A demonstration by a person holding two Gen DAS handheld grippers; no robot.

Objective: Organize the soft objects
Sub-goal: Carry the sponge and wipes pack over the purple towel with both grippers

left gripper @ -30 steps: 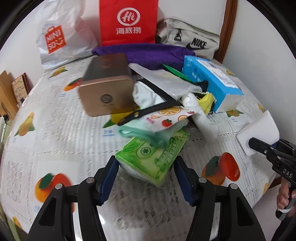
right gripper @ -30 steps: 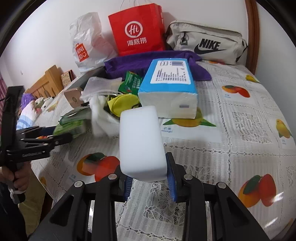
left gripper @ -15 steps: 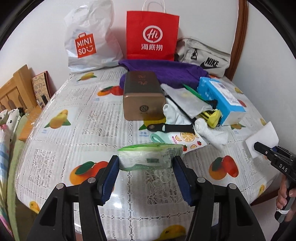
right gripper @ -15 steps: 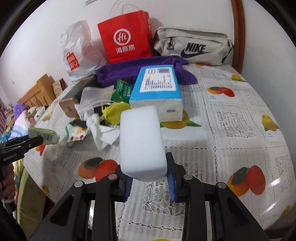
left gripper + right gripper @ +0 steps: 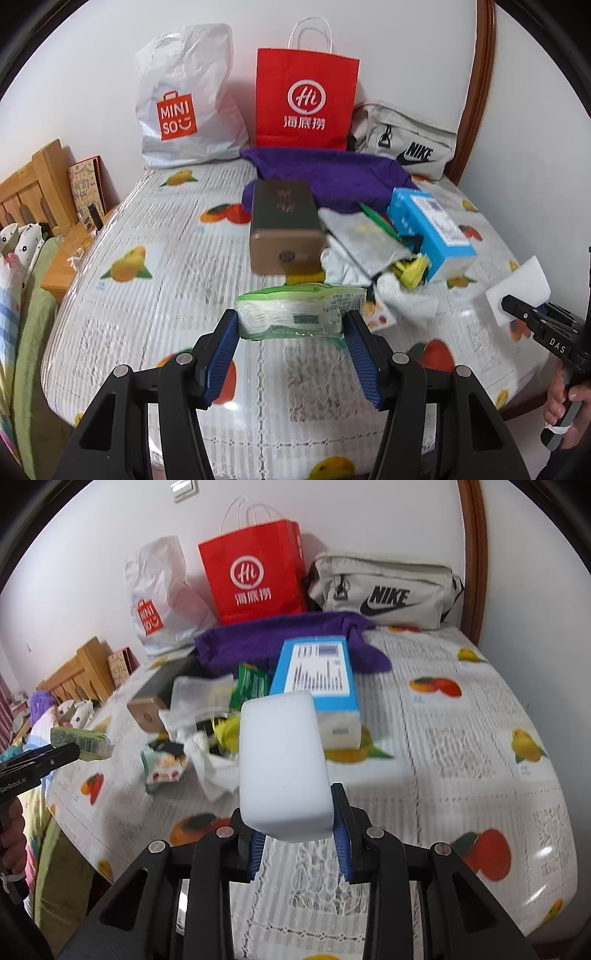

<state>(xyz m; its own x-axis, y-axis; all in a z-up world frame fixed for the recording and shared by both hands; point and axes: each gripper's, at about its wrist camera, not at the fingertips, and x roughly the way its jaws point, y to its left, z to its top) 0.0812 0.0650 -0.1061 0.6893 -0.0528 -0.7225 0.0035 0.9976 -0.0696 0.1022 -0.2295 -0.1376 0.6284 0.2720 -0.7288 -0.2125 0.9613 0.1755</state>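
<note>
My left gripper (image 5: 291, 325) is shut on a green pack of tissues (image 5: 299, 312), held in the air above the fruit-print tablecloth (image 5: 166, 266). The same pack (image 5: 83, 740) shows at the left edge of the right wrist view. My right gripper (image 5: 297, 819) is shut on a white sponge block (image 5: 282, 760), also lifted; the block (image 5: 521, 291) appears at the right of the left wrist view. On the table lie a purple towel (image 5: 332, 173), a blue tissue box (image 5: 432, 229), a white cloth (image 5: 402, 295) and a small fruit-print pack (image 5: 164, 766).
A bronze tin (image 5: 284, 229) stands mid-table beside a clear pouch (image 5: 365, 240) and a yellow item (image 5: 410, 269). At the back wall are a white Miniso bag (image 5: 184, 99), a red paper bag (image 5: 304, 103) and a grey Nike bag (image 5: 406, 144). A wooden headboard (image 5: 29, 192) is left.
Both grippers have risen with their loads. The green pack was lifted off the pile and now hangs level above the table; more of the bags and wall shows in both views.
</note>
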